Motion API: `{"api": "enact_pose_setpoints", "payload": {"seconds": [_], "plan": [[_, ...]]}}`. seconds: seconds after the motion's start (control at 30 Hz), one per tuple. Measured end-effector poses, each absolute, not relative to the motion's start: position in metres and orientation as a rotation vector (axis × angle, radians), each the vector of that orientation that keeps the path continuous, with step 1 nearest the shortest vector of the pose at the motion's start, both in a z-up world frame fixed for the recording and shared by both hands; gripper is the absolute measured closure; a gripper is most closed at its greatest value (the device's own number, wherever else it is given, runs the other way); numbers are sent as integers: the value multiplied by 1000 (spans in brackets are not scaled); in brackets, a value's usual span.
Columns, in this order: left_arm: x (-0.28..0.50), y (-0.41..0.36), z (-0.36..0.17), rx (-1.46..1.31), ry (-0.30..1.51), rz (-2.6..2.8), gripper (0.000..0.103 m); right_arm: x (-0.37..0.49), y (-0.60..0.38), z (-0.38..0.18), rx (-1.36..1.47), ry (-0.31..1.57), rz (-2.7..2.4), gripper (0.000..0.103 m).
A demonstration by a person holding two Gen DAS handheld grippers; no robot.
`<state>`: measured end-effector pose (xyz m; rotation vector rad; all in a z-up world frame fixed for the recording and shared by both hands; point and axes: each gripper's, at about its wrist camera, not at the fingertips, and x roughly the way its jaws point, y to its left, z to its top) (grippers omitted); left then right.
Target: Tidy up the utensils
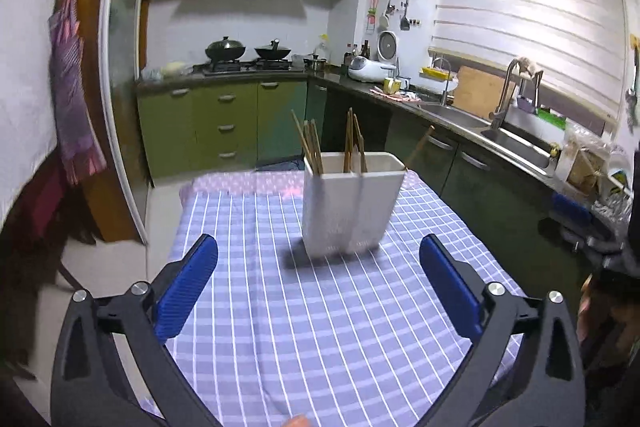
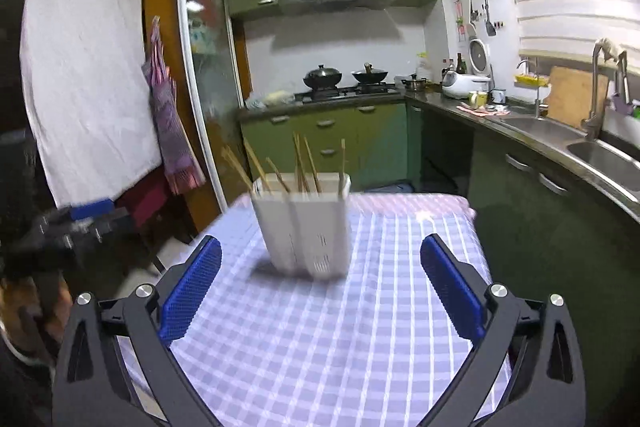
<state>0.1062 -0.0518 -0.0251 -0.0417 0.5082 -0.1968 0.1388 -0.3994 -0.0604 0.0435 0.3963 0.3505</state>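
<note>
A white two-compartment utensil holder point(image 1: 350, 203) stands upright on the purple checked tablecloth point(image 1: 320, 327), with several wooden chopsticks point(image 1: 310, 145) sticking up from both compartments. My left gripper point(image 1: 318, 247) hovers in front of it, blue pads spread wide, nothing between them. In the right wrist view the same holder point(image 2: 306, 227) and its chopsticks point(image 2: 300, 163) sit just beyond my right gripper point(image 2: 320, 247), which is also open and empty. The left gripper shows blurred at the left edge point(image 2: 80, 219).
The table point(image 2: 360, 347) ends just behind the holder. Green kitchen cabinets point(image 1: 224, 123), a stove with two woks point(image 1: 248, 51) and a counter with a sink point(image 1: 516, 143) run behind and to the right. A cloth hangs by the doorframe point(image 2: 168, 135) at left.
</note>
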Motion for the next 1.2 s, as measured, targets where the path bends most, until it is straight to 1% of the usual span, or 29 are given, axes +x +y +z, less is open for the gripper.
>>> {"api": "enact_pose_setpoints", "payload": {"seconds": [0.2, 0.43, 1.2], "plan": [[54, -45, -23, -66, 462, -165, 7, 71, -406, -52, 42, 291, 333, 5], [12, -40, -18, -64, 434, -127, 7, 26, -407, -51, 23, 274, 334, 5], [2, -53, -27, -62, 480, -146, 7, 27, -404, -58, 13, 288, 312, 5]]}}
